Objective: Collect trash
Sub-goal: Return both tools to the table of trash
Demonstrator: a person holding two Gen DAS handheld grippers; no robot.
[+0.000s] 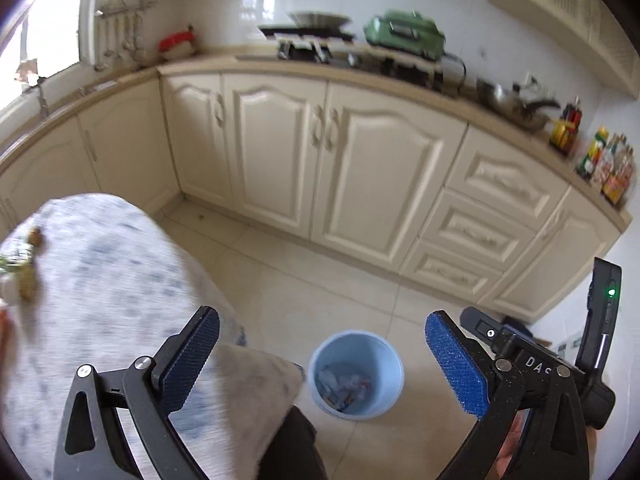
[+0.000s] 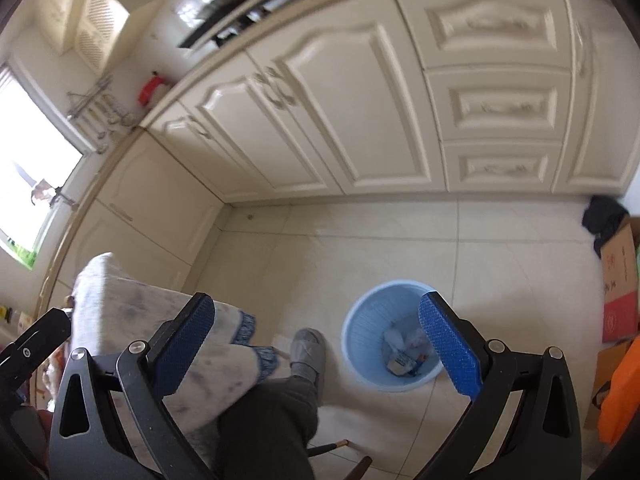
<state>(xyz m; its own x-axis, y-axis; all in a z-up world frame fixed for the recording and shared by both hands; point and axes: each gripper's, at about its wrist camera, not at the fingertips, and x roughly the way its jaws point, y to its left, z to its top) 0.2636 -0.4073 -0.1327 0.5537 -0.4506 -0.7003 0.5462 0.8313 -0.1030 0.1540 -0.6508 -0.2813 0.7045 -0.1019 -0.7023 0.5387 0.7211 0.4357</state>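
The left gripper (image 1: 322,358) is seen with its fingers spread wide and nothing between the pads. The right gripper (image 2: 316,346) is likewise spread wide and empty.

A light blue bin (image 1: 356,374) stands on the tiled floor (image 1: 320,272), below and between the fingers in both views. Crumpled trash (image 2: 406,350) lies at its bottom; individual pieces cannot be told apart.

A table under a patterned cloth (image 1: 104,264) is cut off at the left edge. Small brown and green items (image 1: 24,276) at its edge are blurred and cannot be identified.

A person's trouser leg (image 2: 268,420) and grey slipper (image 2: 308,352) are partly hidden by the gripper frame. Cream cabinets (image 1: 332,168) and a countertop (image 1: 400,86) are blurred; cardboard boxes (image 2: 620,280) are cropped at the right.
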